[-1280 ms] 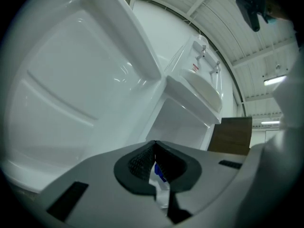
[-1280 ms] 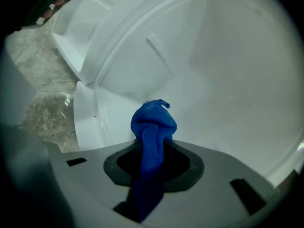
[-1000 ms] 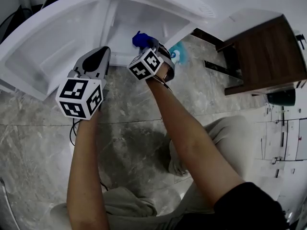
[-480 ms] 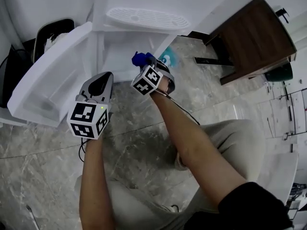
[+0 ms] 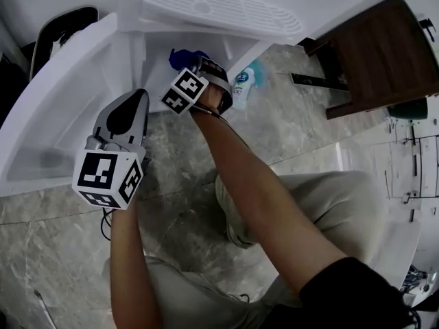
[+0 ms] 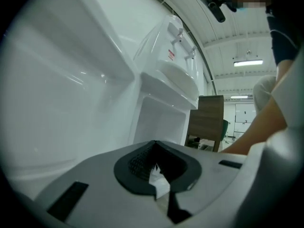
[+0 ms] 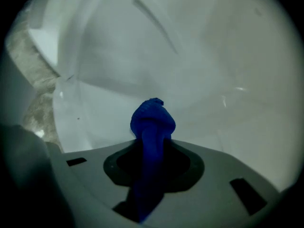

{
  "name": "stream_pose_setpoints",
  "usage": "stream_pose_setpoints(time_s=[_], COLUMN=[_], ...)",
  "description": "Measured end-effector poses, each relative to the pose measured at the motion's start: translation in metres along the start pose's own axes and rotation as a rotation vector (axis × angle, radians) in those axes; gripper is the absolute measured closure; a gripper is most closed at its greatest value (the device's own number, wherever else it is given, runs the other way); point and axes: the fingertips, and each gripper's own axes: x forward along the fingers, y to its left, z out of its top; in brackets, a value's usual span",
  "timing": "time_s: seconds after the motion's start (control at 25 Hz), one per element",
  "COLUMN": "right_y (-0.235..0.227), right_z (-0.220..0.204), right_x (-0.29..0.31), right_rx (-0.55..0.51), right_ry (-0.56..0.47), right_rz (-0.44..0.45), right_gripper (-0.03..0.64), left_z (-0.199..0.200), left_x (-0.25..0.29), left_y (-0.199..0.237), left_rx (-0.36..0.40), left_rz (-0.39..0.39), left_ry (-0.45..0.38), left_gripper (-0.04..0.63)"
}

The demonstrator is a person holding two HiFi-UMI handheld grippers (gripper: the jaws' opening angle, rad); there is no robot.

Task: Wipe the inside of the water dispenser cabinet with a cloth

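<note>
The cabinet (image 5: 156,64) stands open ahead, door (image 5: 62,108) swung left, so the right gripper (image 5: 197,63) reaches inside, jaws clamped on the blue cloth (image 5: 182,58) for wiping. The left gripper (image 5: 130,101) hangs by the door, jaws closed, a white scrap (image 6: 159,183) at their tips. A bottle (image 5: 243,81) lies right, out of the way.

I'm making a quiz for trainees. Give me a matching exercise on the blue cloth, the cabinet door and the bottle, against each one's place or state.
Things:
1. blue cloth
2. cabinet door
3. bottle

Place or state:
A. swung open
B. on the floor, beside the cabinet
C. pinched in the right gripper

Pairs: 1-C, 2-A, 3-B
</note>
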Motion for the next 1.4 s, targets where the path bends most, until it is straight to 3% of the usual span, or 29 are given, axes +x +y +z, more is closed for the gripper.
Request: stream_pose_setpoints(time_s=[0.24,0.56,0.84,1.0,1.28,1.4], right_y=[-0.021,-0.023,-0.021,-0.013,-0.023,-0.026], right_z=[0.016,0.021,0.024,0.012,0.018,0.021], right_x=[0.043,0.069,0.066,0.056,0.071,0.074], right_rx=[0.138,0.142,0.183,0.371,0.141,0.106], right_ry=[0.047,0.055,0.052,0.114,0.084,0.086], right_rz=[-0.003,0.003,0.085,0.131,-0.004,-0.027], right_gripper=[0.531,0.532,0.535,0.535,0.535,0.535], left_z=[-0.004,-0.005,0.006,0.010,0.009,0.004], left_x=[0.001,-0.005,-0.012,-0.018,-0.020,-0.022], left_y=[0.016,0.022,0.019,0.024,0.033,0.036], left_rx=[0.023,0.038,0.023,-0.010,-0.026,-0.023], left_rz=[0.048,0.061,0.055,0.066,0.086,0.084], left_ry=[0.010,0.016,-0.012,-0.035,-0.043,-0.031], left_gripper=[0.588,0.588,0.588,0.588,0.588,0.588])
